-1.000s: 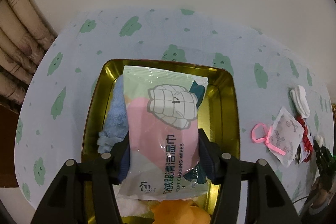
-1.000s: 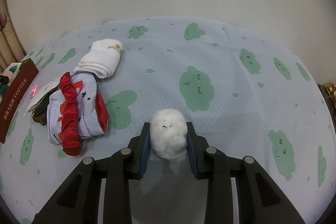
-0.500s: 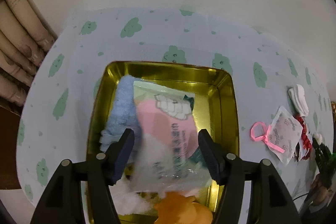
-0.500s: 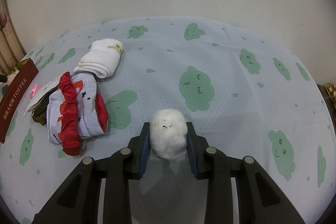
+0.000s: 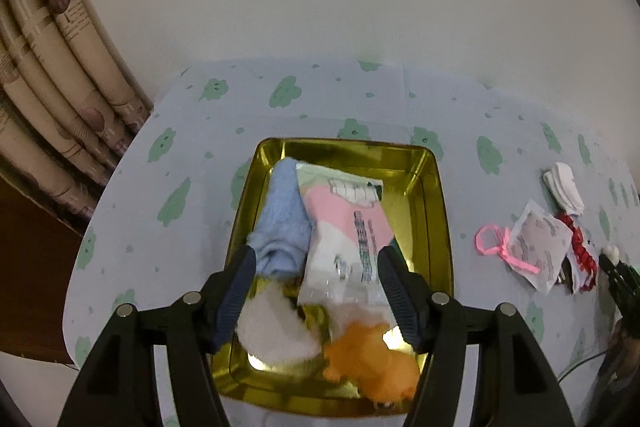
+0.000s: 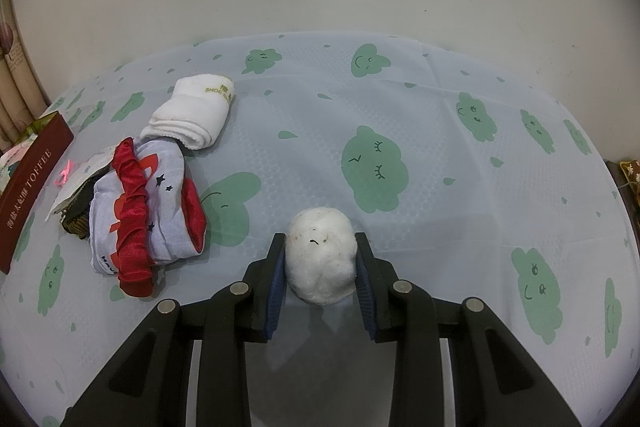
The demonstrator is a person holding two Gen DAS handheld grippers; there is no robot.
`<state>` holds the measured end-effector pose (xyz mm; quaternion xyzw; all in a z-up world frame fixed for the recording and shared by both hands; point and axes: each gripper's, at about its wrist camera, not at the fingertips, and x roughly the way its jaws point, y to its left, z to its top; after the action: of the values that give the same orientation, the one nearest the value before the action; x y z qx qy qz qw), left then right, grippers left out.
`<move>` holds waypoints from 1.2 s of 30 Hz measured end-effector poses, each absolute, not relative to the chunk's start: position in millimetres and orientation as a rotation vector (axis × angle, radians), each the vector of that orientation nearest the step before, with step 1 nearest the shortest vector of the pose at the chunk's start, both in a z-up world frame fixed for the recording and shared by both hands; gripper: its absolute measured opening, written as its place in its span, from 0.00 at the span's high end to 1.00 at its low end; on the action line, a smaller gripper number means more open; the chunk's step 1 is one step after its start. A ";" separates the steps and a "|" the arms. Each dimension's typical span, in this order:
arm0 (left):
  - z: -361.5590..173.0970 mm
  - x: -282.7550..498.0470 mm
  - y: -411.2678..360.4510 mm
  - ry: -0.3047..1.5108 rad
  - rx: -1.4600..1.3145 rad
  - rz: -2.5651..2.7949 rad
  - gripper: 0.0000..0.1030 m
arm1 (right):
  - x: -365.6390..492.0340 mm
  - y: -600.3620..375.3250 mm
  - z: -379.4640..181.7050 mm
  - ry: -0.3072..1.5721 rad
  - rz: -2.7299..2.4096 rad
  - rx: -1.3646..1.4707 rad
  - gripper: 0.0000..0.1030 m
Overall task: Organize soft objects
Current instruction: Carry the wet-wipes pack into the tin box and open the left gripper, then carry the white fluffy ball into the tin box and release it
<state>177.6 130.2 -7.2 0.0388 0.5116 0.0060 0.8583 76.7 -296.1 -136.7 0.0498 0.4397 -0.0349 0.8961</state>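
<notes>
left claw (image 5: 314,277) spread above wipes pack (image 5: 348,235), right claw (image 6: 320,267) squeezing white ball (image 6: 320,259)

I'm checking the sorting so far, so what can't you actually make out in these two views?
- Left wrist view: the orange toy and white fluffy piece in the gold tray are blurred and partly behind the left gripper.
- Left wrist view: the wipes pack print is too smeared to read.
- Right wrist view: the dark pouch is mostly covered by the folded garment.

Soft, dim indoor light is falling evenly; glare is glinting off the gold tray (image 5: 438,211). Motion blur is smearing the left view, fisheye bending is curving both, and dark corners are closing in.
</notes>
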 end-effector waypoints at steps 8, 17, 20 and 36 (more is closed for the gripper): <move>-0.6 145.5 154.7 0.976 0.088 0.097 0.37 | 76.8 -296.0 -136.5 0.911 -0.075 0.097 0.70; -16.9 133.1 191.4 0.967 0.011 0.146 0.37 | 77.7 -289.2 -135.4 0.918 -0.099 0.046 0.75; -21.6 128.6 202.3 0.959 -0.005 0.175 0.37 | 78.6 -285.6 -134.8 0.922 -0.110 0.025 0.77; -27.7 104.0 244.0 0.881 -0.054 0.276 0.37 | 77.1 -240.8 -108.4 0.915 -0.109 0.000 0.79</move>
<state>104.0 244.0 -27.7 -0.0260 0.4252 0.1333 0.8949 77.1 -240.8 -108.4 -0.0002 0.4415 -0.0524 0.8957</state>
